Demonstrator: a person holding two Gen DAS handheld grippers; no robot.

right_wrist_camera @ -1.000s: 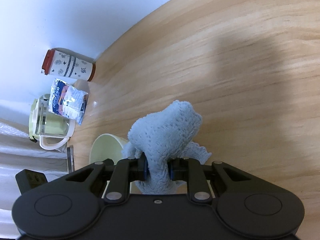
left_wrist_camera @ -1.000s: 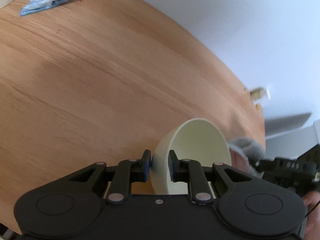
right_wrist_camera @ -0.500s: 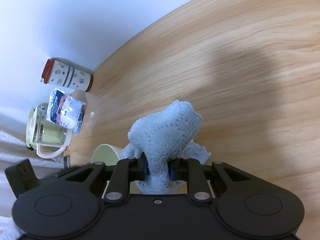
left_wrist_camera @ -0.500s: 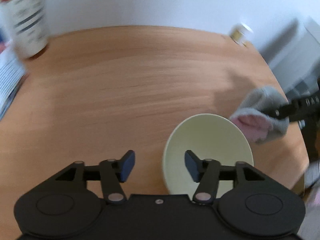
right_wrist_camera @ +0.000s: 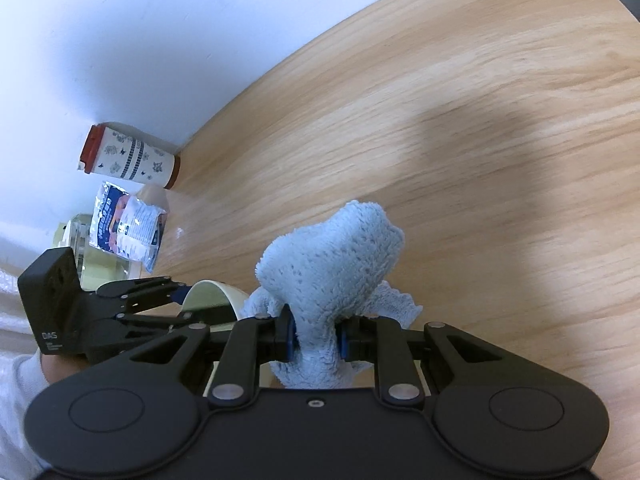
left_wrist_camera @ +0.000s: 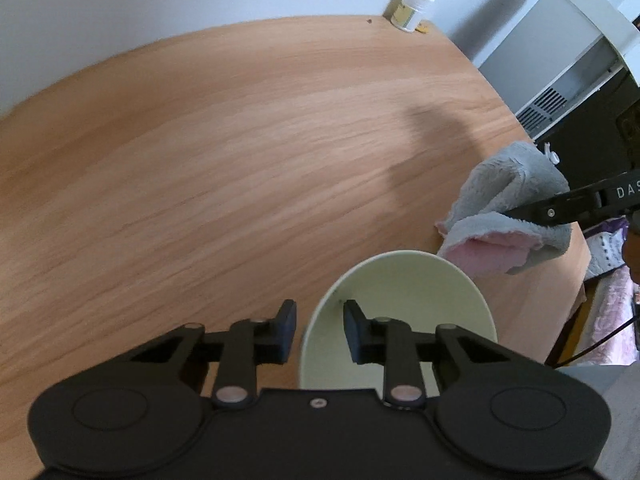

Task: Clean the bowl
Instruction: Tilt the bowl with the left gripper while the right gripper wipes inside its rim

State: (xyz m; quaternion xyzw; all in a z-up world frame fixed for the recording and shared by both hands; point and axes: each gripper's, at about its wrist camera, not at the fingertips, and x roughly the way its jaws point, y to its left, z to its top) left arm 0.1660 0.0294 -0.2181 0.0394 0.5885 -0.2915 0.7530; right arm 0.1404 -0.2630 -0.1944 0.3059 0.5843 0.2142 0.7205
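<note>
The left tongs (left_wrist_camera: 319, 330) straddle the near rim of the pale green round bowl (left_wrist_camera: 404, 304) on the wooden tabletop (left_wrist_camera: 240, 160). Their jaws have just been closing, one pad outside and one inside the wall, with gaps visible, so the grip isn't seated. The right tongs (right_wrist_camera: 316, 336) pinch a fluffy grey-blue cloth (right_wrist_camera: 336, 252) just beside the bowl — this looks like re-gripping between wipes; next, clamp the rim, then bring the cloth inside.
</note>
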